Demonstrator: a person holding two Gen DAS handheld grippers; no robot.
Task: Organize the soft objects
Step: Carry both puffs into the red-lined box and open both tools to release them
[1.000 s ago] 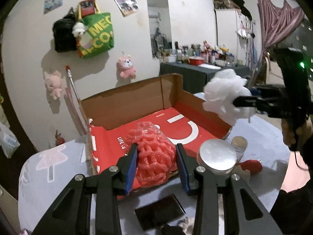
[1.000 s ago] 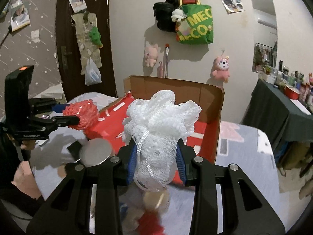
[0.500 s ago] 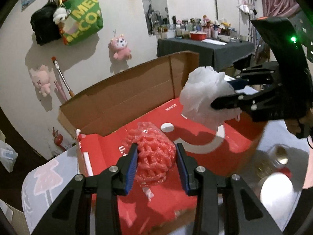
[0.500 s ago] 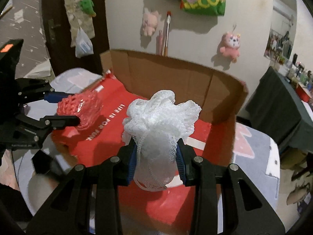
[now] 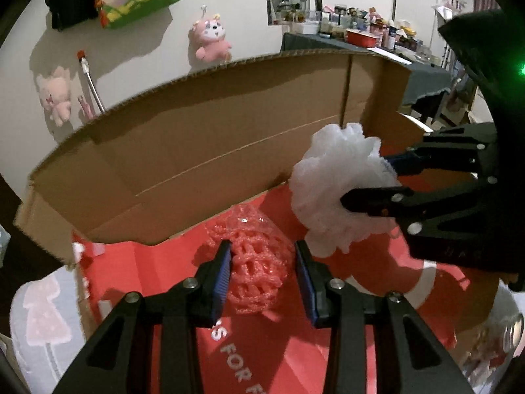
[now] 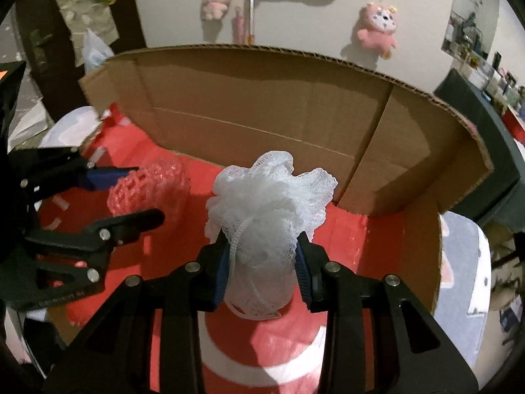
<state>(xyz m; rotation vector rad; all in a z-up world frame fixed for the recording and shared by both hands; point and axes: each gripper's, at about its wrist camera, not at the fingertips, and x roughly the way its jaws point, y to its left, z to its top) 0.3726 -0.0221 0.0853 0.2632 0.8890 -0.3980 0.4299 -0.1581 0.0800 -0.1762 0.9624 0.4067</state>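
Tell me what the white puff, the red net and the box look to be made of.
White puff: gathered mesh, likely nylon, matte; fine netting shows. Red net: foam-like plastic lattice, slightly glossy. Box: corrugated cardboard, fluted edge visible, red printed floor.

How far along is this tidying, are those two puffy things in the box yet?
Not quite. Done: nothing lies loose in the cardboard box yet. In hand: the left gripper holds the pink foam net and the right gripper the white mesh puff, both over the red floor. Left: letting go.
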